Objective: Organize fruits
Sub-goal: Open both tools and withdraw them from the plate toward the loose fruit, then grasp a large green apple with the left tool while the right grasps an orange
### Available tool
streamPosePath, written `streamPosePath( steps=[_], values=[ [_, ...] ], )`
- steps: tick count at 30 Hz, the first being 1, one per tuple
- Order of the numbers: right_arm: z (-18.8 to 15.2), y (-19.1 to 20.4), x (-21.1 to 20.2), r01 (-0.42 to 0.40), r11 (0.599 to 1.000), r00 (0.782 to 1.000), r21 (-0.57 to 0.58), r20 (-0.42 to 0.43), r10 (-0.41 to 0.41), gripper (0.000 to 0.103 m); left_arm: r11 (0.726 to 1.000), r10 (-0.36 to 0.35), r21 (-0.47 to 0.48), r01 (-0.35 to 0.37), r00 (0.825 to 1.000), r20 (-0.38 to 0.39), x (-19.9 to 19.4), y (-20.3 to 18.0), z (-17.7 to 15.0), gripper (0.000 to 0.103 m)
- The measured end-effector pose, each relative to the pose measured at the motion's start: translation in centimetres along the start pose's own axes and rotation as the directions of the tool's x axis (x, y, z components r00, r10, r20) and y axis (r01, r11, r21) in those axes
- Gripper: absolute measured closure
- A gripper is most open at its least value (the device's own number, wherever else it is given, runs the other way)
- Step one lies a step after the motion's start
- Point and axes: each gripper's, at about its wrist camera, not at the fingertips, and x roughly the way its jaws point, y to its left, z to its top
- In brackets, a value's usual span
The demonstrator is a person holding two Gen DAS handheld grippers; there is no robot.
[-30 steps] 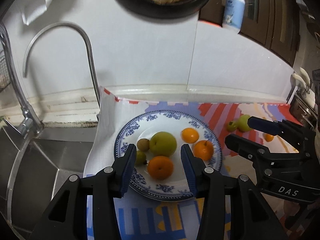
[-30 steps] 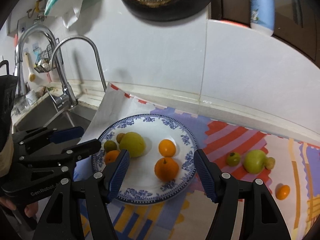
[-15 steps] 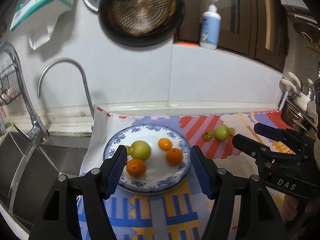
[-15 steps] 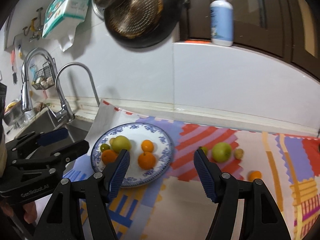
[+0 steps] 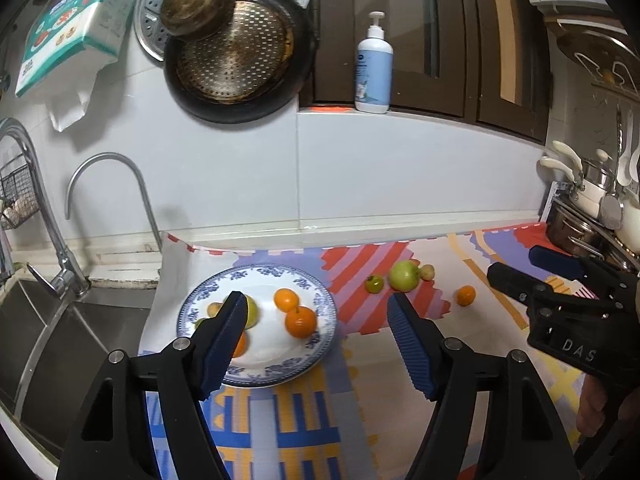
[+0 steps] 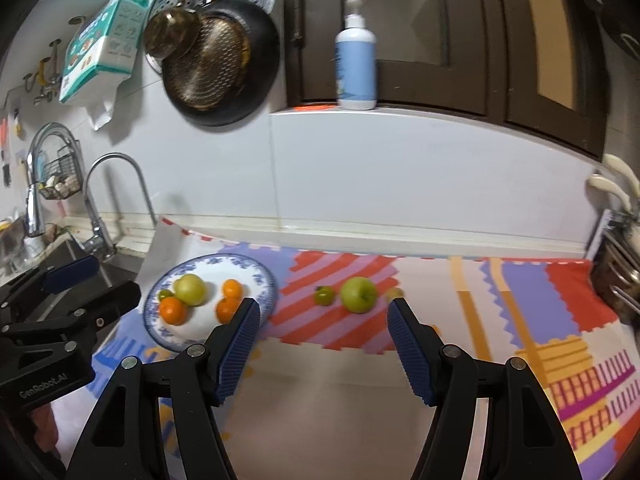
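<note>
A blue-and-white plate (image 5: pixel 320 308) on the patterned mat holds a green apple (image 6: pixel 191 289), three oranges (image 5: pixel 300 322) and some small fruits. To its right on the mat lie a small green fruit (image 5: pixel 375 283), a green apple (image 5: pixel 404 275), a small yellowish fruit (image 5: pixel 427 272) and a small orange (image 5: pixel 466 295). My left gripper (image 5: pixel 316 297) hovers back from the plate, its jaws opening with nothing between them. My right gripper (image 6: pixel 322 302) hangs open and empty before the loose apple (image 6: pixel 359 294) and small green fruit (image 6: pixel 324 295).
A sink (image 5: pixel 36 320) with a curved tap (image 5: pixel 104 184) lies left of the mat. A pan (image 5: pixel 236 60) and strainer hang on the tiled wall. A pump bottle (image 5: pixel 374 76) stands on the ledge. Pots (image 5: pixel 580 224) crowd the far right.
Both grippers have pulled back and up from the plate, so more of the counter shows. The left jaws have spread wider, and the orange that sat between them stays on the plate.
</note>
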Motion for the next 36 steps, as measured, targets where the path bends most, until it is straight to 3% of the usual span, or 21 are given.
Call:
streamPosePath(
  steps=[7, 15, 36],
  values=[
    [-0.3, -3.1, -0.4, 0.057, 0.998, 0.998, 0.019, 0.003, -0.057, 0.036, 0.999, -0.031, 0.031, 0.031, 1.0, 0.005, 1.3, -2.8, 0.4, 0.03],
    [-0.6, -6.1, 0.9, 0.061, 0.998, 0.998, 0.036, -0.028, -0.06, 0.036, 0.994, -0.061, 0.093, 0.06, 0.998, 0.0, 4.1, -5.8, 0.8, 0.027],
    [-3.3, -10.6, 9.8, 0.055, 0.993, 0.984, 0.107, -0.174, -0.036, 0.036, 0.945, -0.11, 0.296, 0.137, 0.988, -0.105, 14.6, -9.9, 0.5, 0.026]
  ],
)
